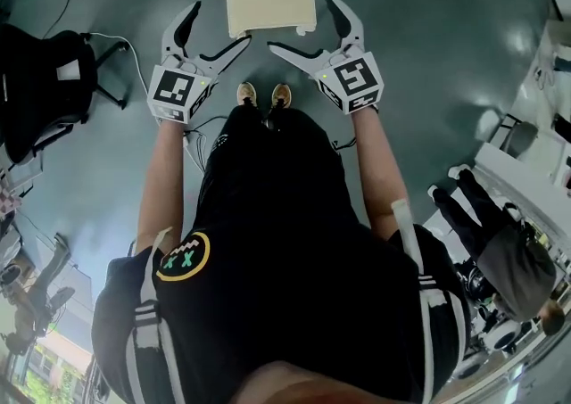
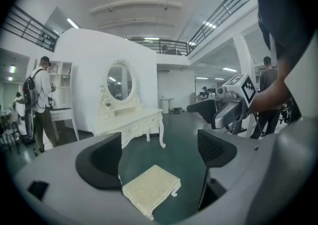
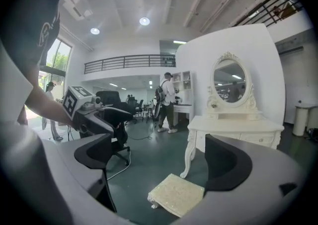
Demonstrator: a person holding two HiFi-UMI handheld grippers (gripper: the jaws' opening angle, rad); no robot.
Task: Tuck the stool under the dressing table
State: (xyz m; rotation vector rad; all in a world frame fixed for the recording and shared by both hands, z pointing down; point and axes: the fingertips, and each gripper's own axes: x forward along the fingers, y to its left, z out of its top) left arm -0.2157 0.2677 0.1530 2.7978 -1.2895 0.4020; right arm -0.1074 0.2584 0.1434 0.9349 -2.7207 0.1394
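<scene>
A low cream stool (image 1: 270,3) with a square cushion stands on the dark green floor just ahead of my feet. It also shows between the jaws in the left gripper view (image 2: 151,189) and the right gripper view (image 3: 177,194). My left gripper (image 1: 219,26) hangs open at the stool's near left corner, and my right gripper (image 1: 303,26) hangs open at its near right corner. Neither touches the stool. The white dressing table (image 2: 129,119) with an oval mirror stands farther off against a white wall, beyond the stool (image 3: 233,127). Nothing is between the left gripper's (image 2: 158,157) or the right gripper's (image 3: 161,162) jaws.
A black office chair (image 1: 45,81) with a cable on the floor stands to my left. A person in dark clothes (image 1: 500,242) stands at the right by white furniture. Another person with a backpack (image 3: 166,100) stands by a white shelf left of the dressing table.
</scene>
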